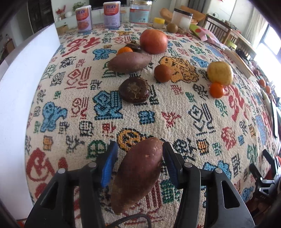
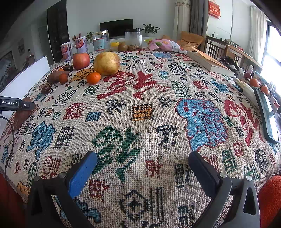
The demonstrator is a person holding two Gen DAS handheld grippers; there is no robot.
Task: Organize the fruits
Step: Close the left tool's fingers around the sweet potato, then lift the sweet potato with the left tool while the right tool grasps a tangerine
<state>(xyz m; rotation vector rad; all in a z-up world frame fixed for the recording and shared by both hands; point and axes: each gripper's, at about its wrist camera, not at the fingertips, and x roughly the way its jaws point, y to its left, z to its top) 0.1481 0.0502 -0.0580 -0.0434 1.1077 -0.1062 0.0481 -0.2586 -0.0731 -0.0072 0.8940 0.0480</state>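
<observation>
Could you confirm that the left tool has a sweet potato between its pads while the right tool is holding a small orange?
Not quite: the right tool holds nothing; its jaws stand open over bare tablecloth, as the right wrist view shows. The left tool does have a sweet potato between its pads.

"GenRobot.AI", white on black, on left gripper body [image 2: 17,105] at frame edge. Red wall hanging [image 2: 214,8]: gold chars, too small to read. Two cans [image 1: 84,17]: label print blurred, unreadable. Woven tablecloth [image 2: 140,105]: stylized chars, not legible.
</observation>
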